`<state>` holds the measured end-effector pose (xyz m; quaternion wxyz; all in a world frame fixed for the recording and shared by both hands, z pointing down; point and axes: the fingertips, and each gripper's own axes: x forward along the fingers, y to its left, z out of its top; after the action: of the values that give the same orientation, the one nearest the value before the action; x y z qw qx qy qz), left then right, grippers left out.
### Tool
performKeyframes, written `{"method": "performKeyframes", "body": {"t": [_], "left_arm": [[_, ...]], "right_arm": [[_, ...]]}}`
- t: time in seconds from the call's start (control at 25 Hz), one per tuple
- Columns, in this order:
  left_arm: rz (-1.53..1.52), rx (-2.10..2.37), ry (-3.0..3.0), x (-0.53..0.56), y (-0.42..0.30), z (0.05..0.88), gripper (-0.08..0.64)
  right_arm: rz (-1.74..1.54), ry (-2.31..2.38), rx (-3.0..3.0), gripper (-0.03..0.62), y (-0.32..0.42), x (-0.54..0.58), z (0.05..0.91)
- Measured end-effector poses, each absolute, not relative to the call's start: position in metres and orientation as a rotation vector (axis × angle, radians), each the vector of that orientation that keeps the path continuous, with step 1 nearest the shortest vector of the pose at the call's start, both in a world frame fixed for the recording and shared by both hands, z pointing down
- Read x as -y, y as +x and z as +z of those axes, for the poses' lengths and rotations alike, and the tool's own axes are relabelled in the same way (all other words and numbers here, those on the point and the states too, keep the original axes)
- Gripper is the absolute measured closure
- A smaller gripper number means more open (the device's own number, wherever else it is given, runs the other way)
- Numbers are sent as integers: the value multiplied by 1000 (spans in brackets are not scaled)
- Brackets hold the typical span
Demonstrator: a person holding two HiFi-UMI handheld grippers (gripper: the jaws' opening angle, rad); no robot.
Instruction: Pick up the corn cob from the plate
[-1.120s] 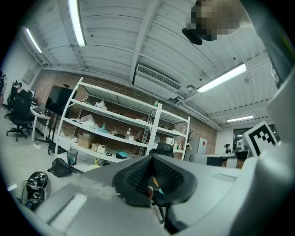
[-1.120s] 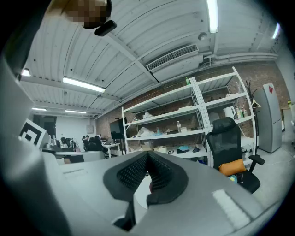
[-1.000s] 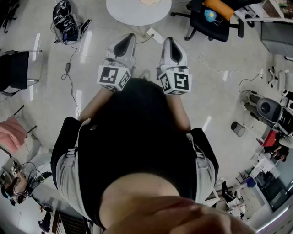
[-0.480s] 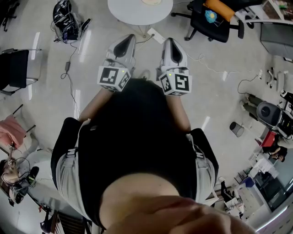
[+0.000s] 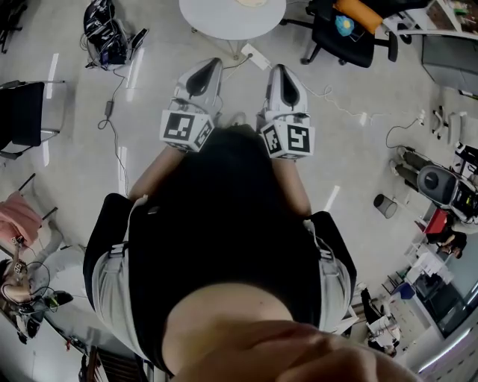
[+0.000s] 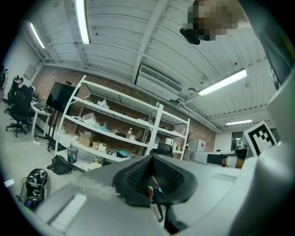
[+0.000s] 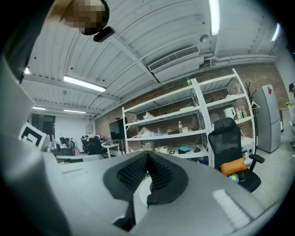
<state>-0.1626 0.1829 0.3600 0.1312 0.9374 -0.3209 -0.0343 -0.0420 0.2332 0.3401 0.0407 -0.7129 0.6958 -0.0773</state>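
We hold both grippers level, side by side above the floor (image 5: 358, 171). The left gripper (image 5: 208, 66) and right gripper (image 5: 279, 71) each have jaws pressed together on nothing. Far ahead stands the round white surface (image 5: 224, 19). A sliver of plate (image 5: 250, 2) shows there, and we cannot make out the corn cob.

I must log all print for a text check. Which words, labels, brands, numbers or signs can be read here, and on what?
No text can be read in any view.
Left hand-held gripper, marker cube: black-and-white square pattern, no letters.
Right hand-held gripper, marker cube: same, no letters.
Shelf, boxes: labels too small to read.
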Motion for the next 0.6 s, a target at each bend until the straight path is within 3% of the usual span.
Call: {"method": "performKeyframes", "body": {"t": [0.6], "left_arm": [[-121,938,2713,-150,-174,364,554]], "right_arm": [[-214,-2226,-2088,584,-41,-203,340]]}}
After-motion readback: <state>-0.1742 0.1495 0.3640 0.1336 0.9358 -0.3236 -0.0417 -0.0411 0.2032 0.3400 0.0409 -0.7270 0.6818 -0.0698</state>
